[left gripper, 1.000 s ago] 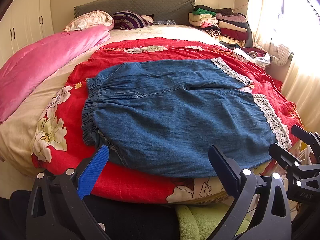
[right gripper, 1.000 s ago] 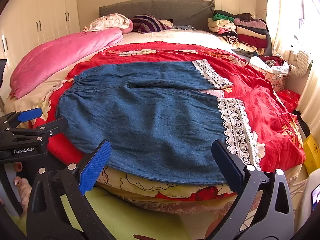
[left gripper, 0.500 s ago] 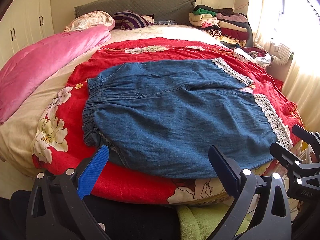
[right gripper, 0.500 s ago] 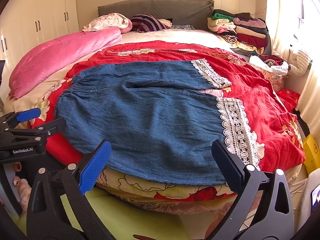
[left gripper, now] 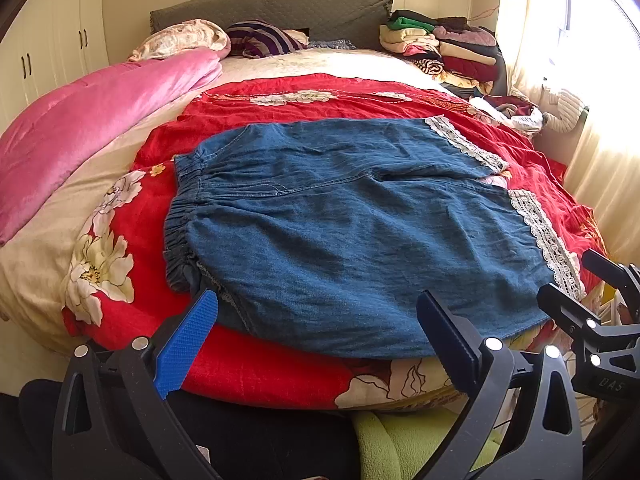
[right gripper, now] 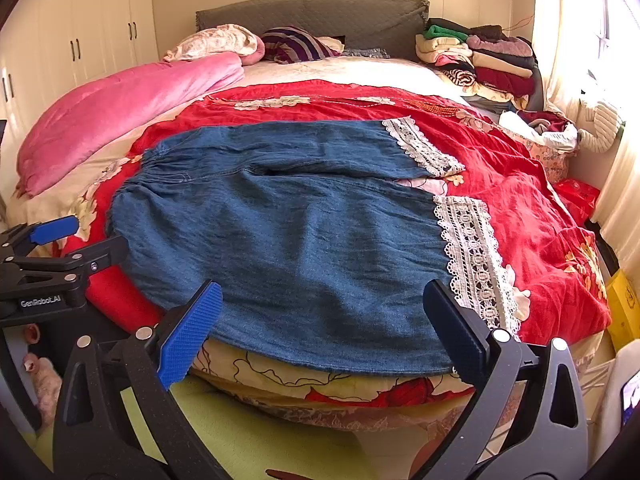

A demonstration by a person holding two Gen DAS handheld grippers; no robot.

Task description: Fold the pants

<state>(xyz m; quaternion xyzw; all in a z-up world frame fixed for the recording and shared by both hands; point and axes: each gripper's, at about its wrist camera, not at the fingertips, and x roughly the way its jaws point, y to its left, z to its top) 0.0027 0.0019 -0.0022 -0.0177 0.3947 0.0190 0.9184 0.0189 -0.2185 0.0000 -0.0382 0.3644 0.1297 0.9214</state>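
Note:
Blue denim pants (left gripper: 352, 224) with white lace hems lie flat on a red floral quilt (left gripper: 320, 96), waistband to the left, legs to the right. They also show in the right wrist view (right gripper: 288, 240). My left gripper (left gripper: 320, 336) is open and empty, just short of the near edge by the waistband corner. My right gripper (right gripper: 324, 332) is open and empty, at the near edge by the lace hem (right gripper: 472, 256). Each gripper shows in the other's view: the right one (left gripper: 600, 304) and the left one (right gripper: 60, 248).
A pink duvet (left gripper: 80, 128) lies along the bed's left side. Pillows (left gripper: 260, 38) lie at the grey headboard. A stack of folded clothes (left gripper: 440, 52) sits at the far right. A green cloth (right gripper: 224, 440) lies below the bed edge.
Both grippers have crept slightly forward toward the pants' near edge. The pants have not moved and both grippers stay open.

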